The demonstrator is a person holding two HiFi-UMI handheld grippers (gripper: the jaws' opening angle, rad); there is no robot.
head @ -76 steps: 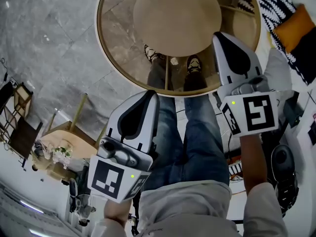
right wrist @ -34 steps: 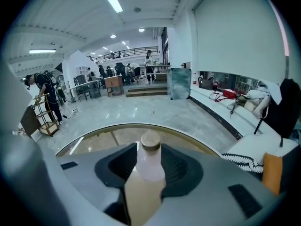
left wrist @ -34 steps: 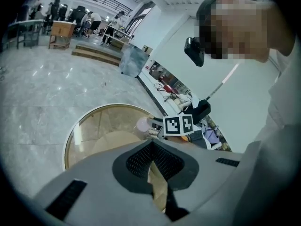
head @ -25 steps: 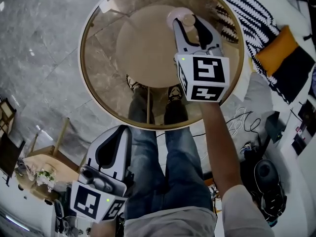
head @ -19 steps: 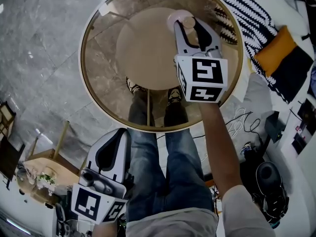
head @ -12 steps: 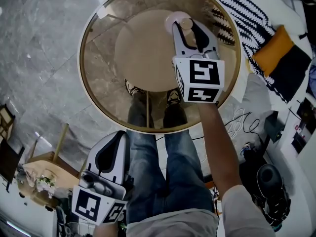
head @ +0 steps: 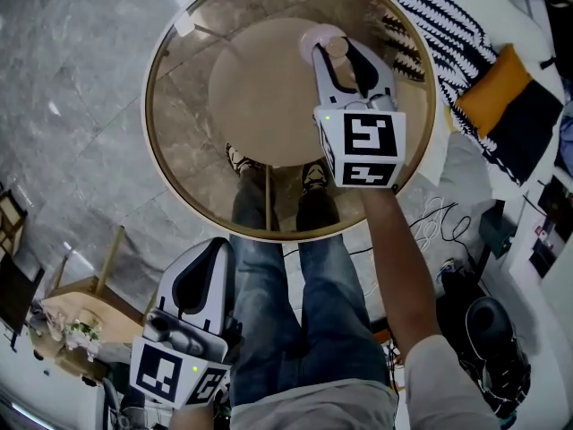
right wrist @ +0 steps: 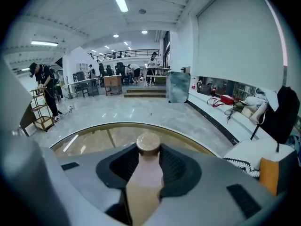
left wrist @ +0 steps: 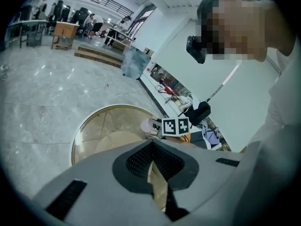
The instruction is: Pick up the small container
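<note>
The small container (head: 326,35) is a pale pink bottle with a round cork-coloured lid, upright on the far side of the round glass table (head: 162,141). My right gripper (head: 340,48) reaches over the table and its jaws stand either side of it. In the right gripper view the container (right wrist: 146,175) fills the gap and both pads of the right gripper (right wrist: 148,150) touch its sides. My left gripper (head: 218,245) hangs low by my left leg, away from the table. In the left gripper view the left gripper (left wrist: 151,145) has its tips together and holds nothing.
A tan round shelf (head: 260,88) shows beneath the glass. A black-and-white striped cushion (head: 448,16) and an orange cushion (head: 501,83) lie right of the table. Cables (head: 439,218) trail on the floor. A small wooden table (head: 76,298) stands at lower left.
My right gripper came forward from the table's near edge to the container, and its jaws narrowed around it. My left gripper dropped lower and to the left.
</note>
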